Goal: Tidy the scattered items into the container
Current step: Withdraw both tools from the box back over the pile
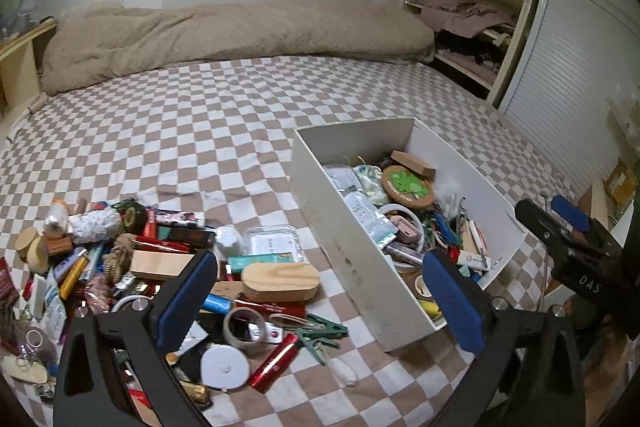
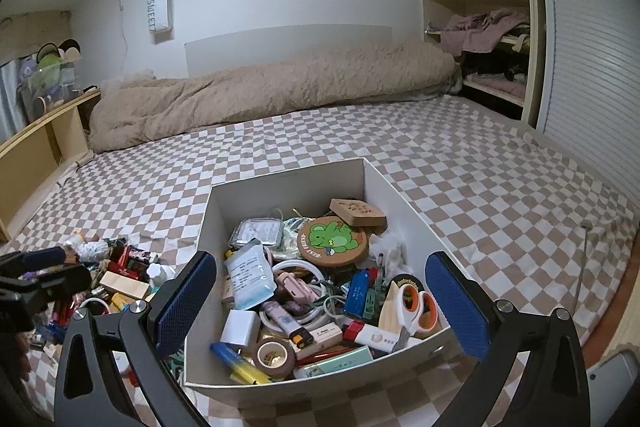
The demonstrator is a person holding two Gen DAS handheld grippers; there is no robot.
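Note:
A white open box (image 1: 352,255) stands on the checkered bed, filled with small items such as a green frog coaster (image 2: 331,241), orange-handled scissors (image 2: 416,307) and a tape roll (image 2: 274,351). Left of the box lies a scattered pile (image 1: 120,255) that includes a wooden oval case (image 1: 280,281), a clear tape roll (image 1: 244,329), a red tube (image 1: 276,363) and a green clip (image 1: 320,335). My left gripper (image 1: 320,303) hovers open over the pile's right edge, holding nothing. My right gripper (image 2: 320,303) hangs open over the box (image 2: 216,227), also holding nothing.
A beige duvet (image 1: 224,35) is bunched along the far side of the bed. An open closet shelf with clothes (image 1: 468,23) and a slatted door (image 1: 568,67) stand at the right. A wooden shelf unit (image 2: 36,151) borders the left. The bed's edge (image 2: 600,307) runs near right.

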